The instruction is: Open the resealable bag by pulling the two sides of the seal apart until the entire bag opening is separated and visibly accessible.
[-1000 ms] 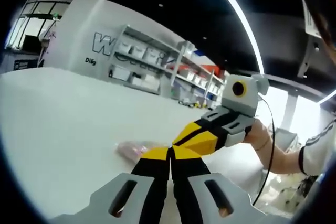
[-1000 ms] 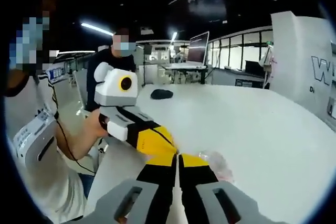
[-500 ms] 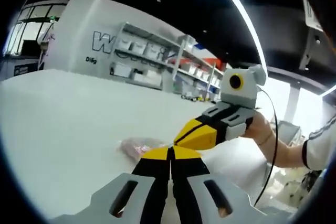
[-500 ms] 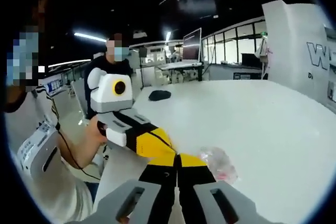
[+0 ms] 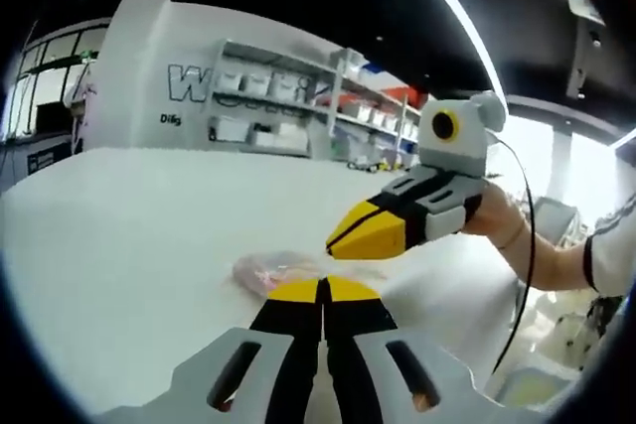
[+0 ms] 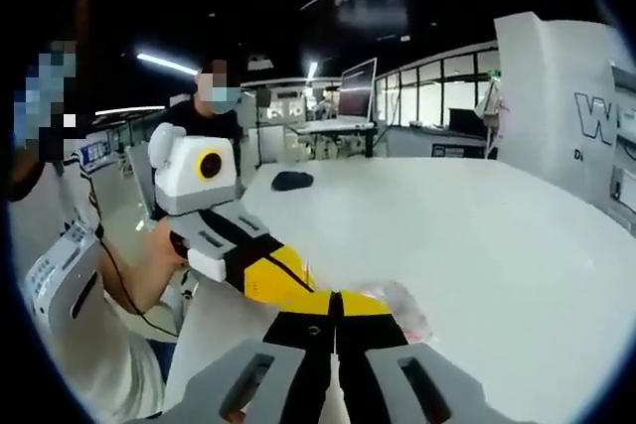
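- In the left gripper view, the left gripper [image 5: 322, 292] was seen rising from the bottom edge, its black and yellow jaws pressed together with no gap between them
- Whether anything was pinched between those jaws could not be told; the edge of the resealable bag [image 5: 276, 270] lay just beyond the yellow tips
- The bag, clear with pinkish contents, was seen lying on the white table [image 5: 129, 235], near the jaw tips and slightly to their left in that view
- The right gripper [image 5: 343, 240] was seen entering from the right of the same view, held by a hand [image 5: 494, 220], its yellow tips drawn together to a point just above the left gripper's tips
- A black cable [image 5: 525, 275] was seen hanging down past the wrist
- Shelving [image 5: 298, 116] with boxes stood against a white wall behind the table
- In the right gripper view, the right gripper [image 6: 336, 303] was likewise seen with jaws closed flat against each other; what they held, if anything, could not be made out
- The bag [image 6: 402, 307] was seen crumpled just right of those tips, resting on the table [image 6: 497, 235]
- The left gripper [image 6: 298, 290] came in from the left of that view, its yellow tips closed and meeting the right gripper's tips at the bag's edge
- A dark object [image 6: 292, 181] was seen lying far off on the table, and a person in dark clothes [image 6: 204, 126] was seen beyond it
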`<state>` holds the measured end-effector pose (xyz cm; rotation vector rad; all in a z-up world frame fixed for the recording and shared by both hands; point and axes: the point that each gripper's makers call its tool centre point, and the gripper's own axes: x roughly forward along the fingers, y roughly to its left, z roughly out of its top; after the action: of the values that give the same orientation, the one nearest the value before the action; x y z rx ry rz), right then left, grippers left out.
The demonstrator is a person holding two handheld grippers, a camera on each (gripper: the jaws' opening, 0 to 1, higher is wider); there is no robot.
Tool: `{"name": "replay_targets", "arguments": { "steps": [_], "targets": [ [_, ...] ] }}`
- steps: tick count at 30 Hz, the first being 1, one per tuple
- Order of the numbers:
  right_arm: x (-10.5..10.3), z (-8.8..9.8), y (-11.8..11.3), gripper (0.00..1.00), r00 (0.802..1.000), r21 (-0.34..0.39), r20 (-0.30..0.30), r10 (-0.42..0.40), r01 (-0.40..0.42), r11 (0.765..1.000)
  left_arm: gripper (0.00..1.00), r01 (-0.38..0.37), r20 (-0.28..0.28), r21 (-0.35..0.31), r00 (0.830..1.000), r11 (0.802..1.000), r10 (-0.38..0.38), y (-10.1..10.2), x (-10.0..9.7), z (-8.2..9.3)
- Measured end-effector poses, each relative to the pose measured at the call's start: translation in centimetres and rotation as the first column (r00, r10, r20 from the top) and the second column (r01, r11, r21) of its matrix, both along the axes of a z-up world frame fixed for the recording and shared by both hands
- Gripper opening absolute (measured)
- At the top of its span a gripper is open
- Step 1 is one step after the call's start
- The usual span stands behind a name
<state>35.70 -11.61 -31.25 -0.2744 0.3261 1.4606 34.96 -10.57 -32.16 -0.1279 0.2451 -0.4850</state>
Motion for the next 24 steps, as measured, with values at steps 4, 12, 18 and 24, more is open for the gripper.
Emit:
{"name": "replay_targets", "arguments": {
  "steps": [4,12,18,24],
  "targets": [
    [0.19,0.07,-0.15,0.00,1.000,0.002,0.013,-0.005,0.005,1.000,0.00,0.006,-0.009,0.001,1.000,1.000,-0.006,-0.15,-0.10,-0.08],
    [0.28,0.16,-0.25,0.00,1.000,-0.004,0.029,-0.007,0.007,1.000,0.00,0.010,-0.018,0.006,1.000,1.000,-0.010,-0.21,-0.14,-0.20],
    [0.28,0.01,-0.41,0.00,0.997,-0.030,0.075,-0.006,0.008,1.000,0.00,0.017,-0.020,0.076,1.000,0.997,-0.015,-0.35,-0.22,-0.76],
    [0.53,-0.18,-0.64,0.00,0.995,-0.066,0.102,-0.004,0.011,0.998,0.00,0.027,-0.028,0.095,0.999,0.995,-0.025,-0.28,-0.35,-0.86]
  ]
}}
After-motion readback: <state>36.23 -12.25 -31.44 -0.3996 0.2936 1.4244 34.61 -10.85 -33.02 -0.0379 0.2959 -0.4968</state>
